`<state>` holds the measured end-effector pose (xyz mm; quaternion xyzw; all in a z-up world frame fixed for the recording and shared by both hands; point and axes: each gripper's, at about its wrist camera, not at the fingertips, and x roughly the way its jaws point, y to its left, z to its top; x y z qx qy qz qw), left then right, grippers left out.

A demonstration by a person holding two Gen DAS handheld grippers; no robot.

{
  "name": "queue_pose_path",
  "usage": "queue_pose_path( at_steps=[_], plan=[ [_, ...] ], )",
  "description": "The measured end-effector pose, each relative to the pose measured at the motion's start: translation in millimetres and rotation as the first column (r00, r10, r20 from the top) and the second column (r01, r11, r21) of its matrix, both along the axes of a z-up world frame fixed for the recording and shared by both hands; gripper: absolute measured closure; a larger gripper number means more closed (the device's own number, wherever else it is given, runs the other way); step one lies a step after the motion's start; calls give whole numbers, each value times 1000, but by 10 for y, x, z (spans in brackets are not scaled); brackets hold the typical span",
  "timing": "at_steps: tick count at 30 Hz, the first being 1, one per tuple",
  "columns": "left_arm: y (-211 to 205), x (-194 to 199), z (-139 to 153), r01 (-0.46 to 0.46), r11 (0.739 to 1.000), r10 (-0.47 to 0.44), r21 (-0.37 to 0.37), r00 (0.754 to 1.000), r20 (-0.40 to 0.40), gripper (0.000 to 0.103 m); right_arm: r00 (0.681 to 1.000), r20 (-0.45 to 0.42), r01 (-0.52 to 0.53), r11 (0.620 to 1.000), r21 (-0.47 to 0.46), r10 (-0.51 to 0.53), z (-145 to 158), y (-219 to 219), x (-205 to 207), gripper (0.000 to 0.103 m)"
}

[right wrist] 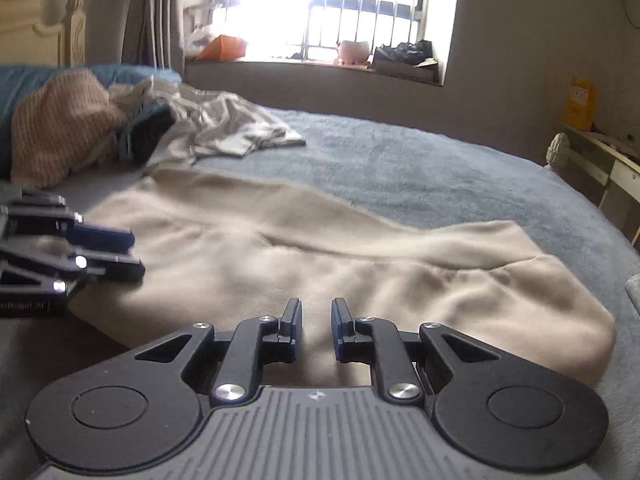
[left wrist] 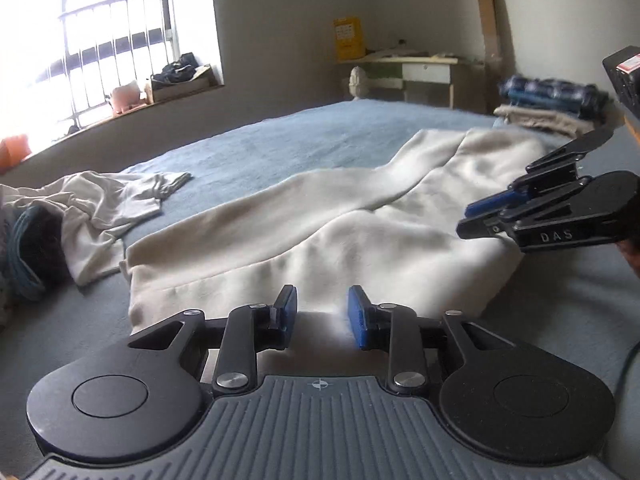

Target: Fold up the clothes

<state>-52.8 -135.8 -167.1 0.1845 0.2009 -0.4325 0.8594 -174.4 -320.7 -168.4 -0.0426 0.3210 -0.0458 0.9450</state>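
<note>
Left wrist view: my left gripper [left wrist: 322, 314] and right gripper [right wrist: 316, 330] fingers both parted, empty, over the cream garment [left wrist: 320, 236] on the bed [left wrist: 280, 136].

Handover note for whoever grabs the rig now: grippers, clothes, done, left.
Left gripper: open, empty, at the near edge of the cream garment.
Right gripper: open, empty, over the same garment's near edge.
Cream garment lies spread along the blue bed, not folded yet.
Unfolded pile sits at the head end.
Done: folded stack at the far corner.
Left: grip the cream garment's edge, fold it, stack it, then probably work through the pile.
</note>
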Motion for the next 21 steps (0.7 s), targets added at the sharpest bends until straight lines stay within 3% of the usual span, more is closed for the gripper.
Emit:
queue_pose_path(
  at_steps=[4,8,11,15,18,21],
  plan=[
    [-7,240,-82,-89,996,88,13,995,43,62,999,42,25,1000,5,-25,-245,-143,182,86],
    [37,598,-167,-154,988,152,-26,986,-66,66,996,75,49,995,82,-55,-322,-379,406,85],
    [39,571,-138,-156,988,154,-20,986,-65,66,996,75,44,994,104,-52,-334,-432,467,84],
    [93,460,120,-147,989,146,-15,986,-78,65,997,37,55,983,173,-62,-141,-515,443,84],
    [101,443,361,-101,993,97,-53,993,-65,64,990,99,74,977,201,-95,124,-615,325,84],
    [21,573,299,-114,993,111,-39,991,-78,64,986,95,116,976,186,-135,271,-799,451,84]
  ],
)
